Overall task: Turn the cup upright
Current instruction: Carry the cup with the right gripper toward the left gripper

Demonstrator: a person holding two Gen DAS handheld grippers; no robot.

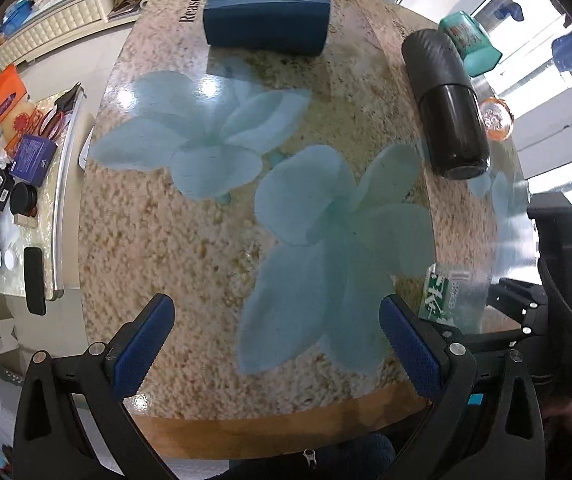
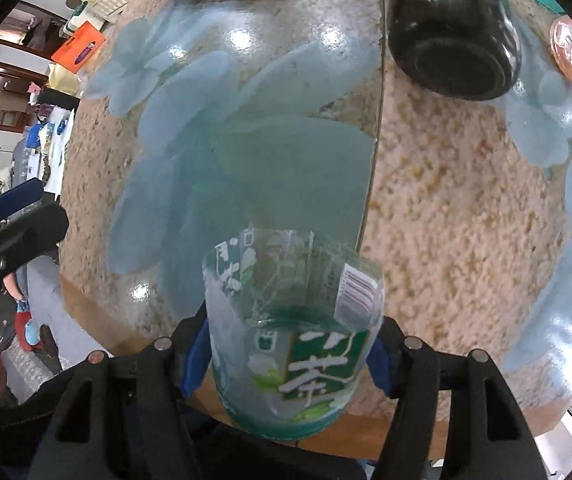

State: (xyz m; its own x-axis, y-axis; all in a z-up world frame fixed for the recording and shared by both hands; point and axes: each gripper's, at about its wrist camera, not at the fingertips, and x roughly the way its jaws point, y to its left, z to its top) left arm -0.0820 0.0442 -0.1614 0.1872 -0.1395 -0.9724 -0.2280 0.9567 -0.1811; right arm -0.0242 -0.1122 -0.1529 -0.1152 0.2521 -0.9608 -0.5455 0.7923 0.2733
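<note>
The cup (image 2: pixel 289 332) is clear plastic with a green tea label and a barcode. My right gripper (image 2: pixel 286 354) is shut on it, blue pads pressing both sides, and holds it over the table's near edge with its open mouth pointing away from the camera. In the left wrist view the cup (image 1: pixel 443 294) shows at the right, beside the right gripper's black body. My left gripper (image 1: pixel 278 344) is open and empty, low over the near part of the flower-printed table (image 1: pixel 158 220).
A black bottle (image 1: pixel 447 104) lies on its side at the far right, also seen in the right wrist view (image 2: pixel 451 24). A dark blue case (image 1: pixel 266 20), a teal pack (image 1: pixel 471 42) and an orange glass dish (image 1: pixel 495 118) sit at the back. A cluttered side table (image 1: pixel 10 152) stands left.
</note>
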